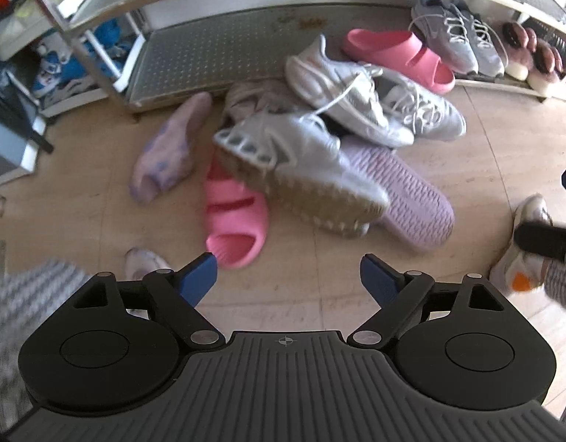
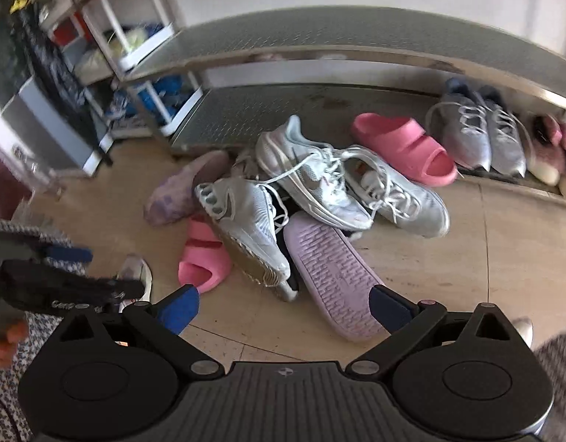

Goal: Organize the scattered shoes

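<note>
Although a grey pair [image 2: 482, 136] and one pink slide [image 2: 404, 149] sit on the low metal shelf [image 2: 246, 110], the heap of shoes [image 1: 320, 140] lies on the smooth wooden floor [image 1: 98, 199] before it. Sneakers look light and stiff-soled, best taken at the heel collar; foam slides are soft. Left tongs [image 1: 288, 276] and right tongs [image 2: 285, 309] both gape empty.

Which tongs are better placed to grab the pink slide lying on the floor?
Probably the left tongs: open, with the pink slide just ahead of their left fingertip. The right tongs, also open, face the upturned lilac sole instead.
</note>
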The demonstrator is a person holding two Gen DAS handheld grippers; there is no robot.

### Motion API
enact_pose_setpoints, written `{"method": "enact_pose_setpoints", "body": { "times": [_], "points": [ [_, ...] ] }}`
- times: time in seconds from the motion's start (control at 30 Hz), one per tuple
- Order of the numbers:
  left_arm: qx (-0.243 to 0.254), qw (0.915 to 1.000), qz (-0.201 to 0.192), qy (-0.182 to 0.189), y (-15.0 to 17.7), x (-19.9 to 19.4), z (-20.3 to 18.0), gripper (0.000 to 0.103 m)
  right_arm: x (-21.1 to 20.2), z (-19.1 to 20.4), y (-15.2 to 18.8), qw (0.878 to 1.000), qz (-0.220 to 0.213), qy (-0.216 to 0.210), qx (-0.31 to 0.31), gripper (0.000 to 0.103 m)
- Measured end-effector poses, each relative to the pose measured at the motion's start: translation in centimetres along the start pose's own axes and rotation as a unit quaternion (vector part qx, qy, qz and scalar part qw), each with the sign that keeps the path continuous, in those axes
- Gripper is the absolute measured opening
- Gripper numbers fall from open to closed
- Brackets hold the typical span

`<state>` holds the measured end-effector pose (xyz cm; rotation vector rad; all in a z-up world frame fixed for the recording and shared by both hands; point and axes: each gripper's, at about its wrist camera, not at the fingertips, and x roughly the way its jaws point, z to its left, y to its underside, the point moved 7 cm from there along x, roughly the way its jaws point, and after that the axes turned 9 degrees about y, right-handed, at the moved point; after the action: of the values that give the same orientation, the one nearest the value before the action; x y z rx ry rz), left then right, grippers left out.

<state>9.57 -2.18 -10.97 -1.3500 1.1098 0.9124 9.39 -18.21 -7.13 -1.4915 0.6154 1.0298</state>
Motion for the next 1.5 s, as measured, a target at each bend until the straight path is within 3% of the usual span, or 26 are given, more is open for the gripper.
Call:
{"method": "enact_pose_setpoints", "body": {
  "times": [0.13,0.27,0.43,0.67,0.77,0.9,0.93,1.03,1.13,1.23,1.33,1.43,1.5],
  "points": [
    [0.002,0.9998,0.016,-0.008,-3.8,3.5,-1.0,0.079,1.0,-1.8,-1.4,1.0,-0.007,-0.004,0.015,0.097],
    [0.003,0.9993,0.033,-0.015,-7.5,6.9,-2.0,0.078,3.0,-5.0,-1.4,0.994,0.039,0.003,0.099,0.082],
    [0.033,0.9959,0.067,-0.05,-10.8,12.1,-3.2,0.078,3.7,-6.9,-1.3,0.987,0.072,0.008,0.145,0.083],
    [0.055,0.9883,0.101,-0.1,-11.9,17.5,-2.9,0.081,4.2,-7.6,-1.2,0.982,0.09,0.015,0.167,0.088],
    [0.043,0.9905,0.098,-0.086,-10.8,17.7,-1.7,0.079,4.2,-7.1,-0.9,0.983,0.095,0.016,0.159,0.088],
    [-0.002,0.9923,0.106,-0.065,-7.9,16.2,0.3,0.06,3.5,-5.9,-0.5,0.985,0.094,0.013,0.146,0.089],
    [-0.014,0.991,0.116,-0.064,-6.5,16.1,0.9,0.053,4.6,-6.5,-1.1,0.985,0.095,0.014,0.141,0.089],
    [-0.054,0.9864,0.142,-0.064,-3.3,16.5,2.9,0.046,4.8,-6.1,-0.7,0.986,0.1,0.015,0.133,0.089],
    [-0.079,0.9851,0.142,-0.057,-0.6,18.2,4.8,0.041,4.8,-5.5,-0.4,0.987,0.102,0.013,0.124,0.09],
    [-0.088,0.9834,0.125,-0.099,1.4,19.6,6.9,0.037,5.0,-4.9,-0.2,0.988,0.102,0.011,0.113,0.091],
    [-0.112,0.9831,0.115,-0.088,2.0,19.4,8.0,0.03,5.5,-4.5,0.1,0.989,0.108,0.014,0.104,0.091],
    [-0.075,0.9886,0.111,-0.069,2.1,18.5,7.2,0.028,6.1,-4.4,0.2,0.988,0.117,0.016,0.102,0.091],
    [-0.018,0.9906,0.127,-0.048,3.3,17.4,5.5,0.026,6.2,-4.2,0.2,0.987,0.12,0.016,0.103,0.091]
  ]
}}
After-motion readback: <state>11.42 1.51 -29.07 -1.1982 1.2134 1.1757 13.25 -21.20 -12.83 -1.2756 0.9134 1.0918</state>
